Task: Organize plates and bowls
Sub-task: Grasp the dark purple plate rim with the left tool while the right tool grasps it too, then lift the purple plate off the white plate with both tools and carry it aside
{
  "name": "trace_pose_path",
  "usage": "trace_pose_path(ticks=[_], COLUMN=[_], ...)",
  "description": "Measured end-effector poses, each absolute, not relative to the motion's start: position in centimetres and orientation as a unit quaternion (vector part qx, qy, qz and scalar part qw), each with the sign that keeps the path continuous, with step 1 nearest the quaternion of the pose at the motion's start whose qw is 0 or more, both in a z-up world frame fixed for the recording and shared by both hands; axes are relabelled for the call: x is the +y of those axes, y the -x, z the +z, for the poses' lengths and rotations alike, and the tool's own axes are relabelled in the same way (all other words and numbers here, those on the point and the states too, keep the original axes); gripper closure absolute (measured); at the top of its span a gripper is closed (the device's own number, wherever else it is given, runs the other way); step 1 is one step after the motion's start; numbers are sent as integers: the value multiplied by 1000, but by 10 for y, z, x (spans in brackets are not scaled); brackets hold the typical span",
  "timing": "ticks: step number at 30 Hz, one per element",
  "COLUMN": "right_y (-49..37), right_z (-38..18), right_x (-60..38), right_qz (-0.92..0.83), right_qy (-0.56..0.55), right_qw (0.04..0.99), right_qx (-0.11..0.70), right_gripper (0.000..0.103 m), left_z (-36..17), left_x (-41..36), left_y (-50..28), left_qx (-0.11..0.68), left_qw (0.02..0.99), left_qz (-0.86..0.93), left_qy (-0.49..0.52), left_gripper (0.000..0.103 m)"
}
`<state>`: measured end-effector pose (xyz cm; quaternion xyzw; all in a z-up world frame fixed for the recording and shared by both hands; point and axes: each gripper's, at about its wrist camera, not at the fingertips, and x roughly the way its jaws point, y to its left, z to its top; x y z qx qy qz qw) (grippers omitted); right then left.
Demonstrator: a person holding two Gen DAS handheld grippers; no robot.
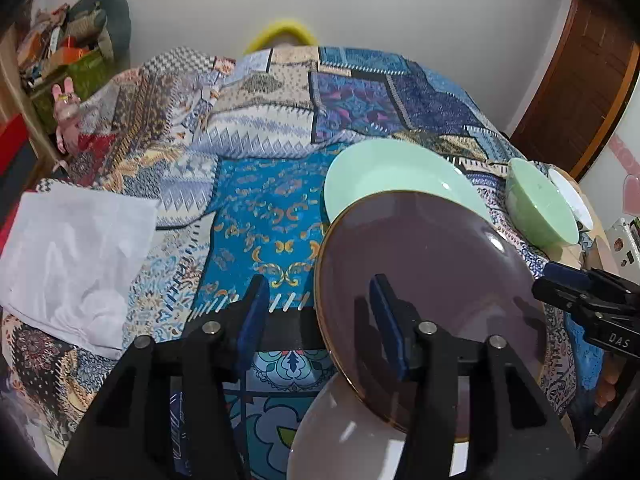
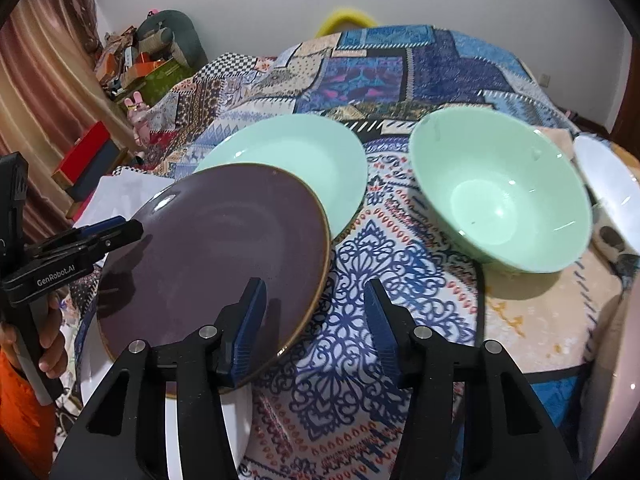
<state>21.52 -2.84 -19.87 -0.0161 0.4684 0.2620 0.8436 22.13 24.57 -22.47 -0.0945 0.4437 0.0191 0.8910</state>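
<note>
In the right wrist view, the left gripper (image 2: 120, 228) at left edge reaches the rim of the glossy round purple plate (image 2: 212, 256), which overlaps a smooth mint plate (image 2: 320, 152) on the patterned bed quilt (image 2: 400, 280). At lower centre, the right gripper (image 2: 316, 300) straddles the purple rim, fingers (image 2: 250, 320) spread, not pressing. At right sits a deep mint bowl (image 2: 500, 196).

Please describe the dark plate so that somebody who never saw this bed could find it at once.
Start from the bed covered with a patchwork cloth. Near its front edge lie several dishes: a mint green plate, a mint green bowl and a white plate. The purple-brown plate leans across the white plate and the green plate; it alone is dark, with a thin golden-brown rim.
</note>
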Motion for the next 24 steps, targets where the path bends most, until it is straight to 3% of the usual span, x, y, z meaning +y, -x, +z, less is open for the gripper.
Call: trace_pose_path(ticks=[11,24], right_y=[-224,-224], right_z=[-211,-209], right_x=[-16,-19], right_qz=[283,282], right_qy=[1,-1], right_qw=[824,826], right_qx=[491,488], right_gripper=[73,75], left_z=[-235,-233], left_x=[241,237], left_y=[-230,-225], left_qx=[468,480], left_qw=[877,869], left_qz=[-11,-19], left_qy=[105,122], left_gripper=[71,71])
